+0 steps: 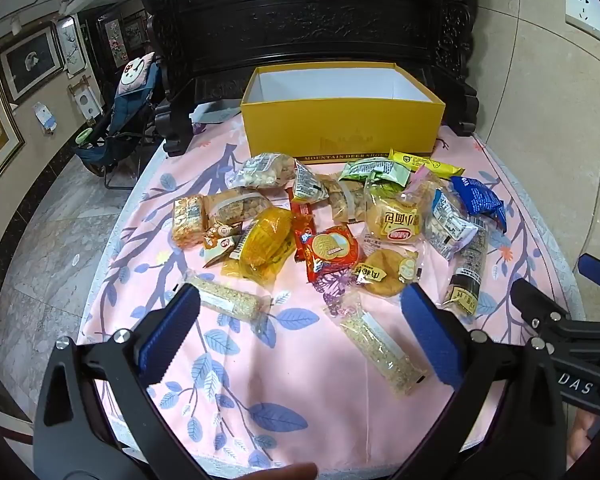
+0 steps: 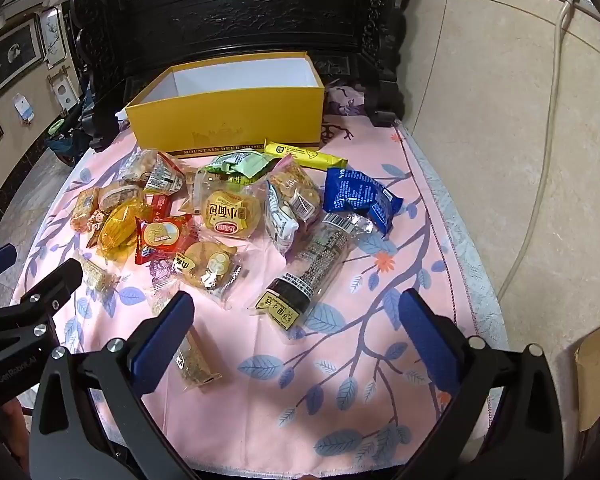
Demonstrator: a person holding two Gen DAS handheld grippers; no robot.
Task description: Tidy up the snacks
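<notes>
The left claw (image 1: 300,336) and right claw (image 2: 296,336) hung released and empty above the pink leaf-patterned tabletop (image 2: 340,400). Behind stood an open yellow cardboard box (image 1: 340,132), empty. Before it lay scattered plastic-wrapped snacks (image 1: 332,248), including a blue foil packet (image 2: 360,196).

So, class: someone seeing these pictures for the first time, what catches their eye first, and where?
First, the open yellow box at the table's far edge, nothing showing inside it. Next, the heap of snack packets spread on the pink leaf-print cloth just in front of it, including a blue packet on the right side.
</notes>
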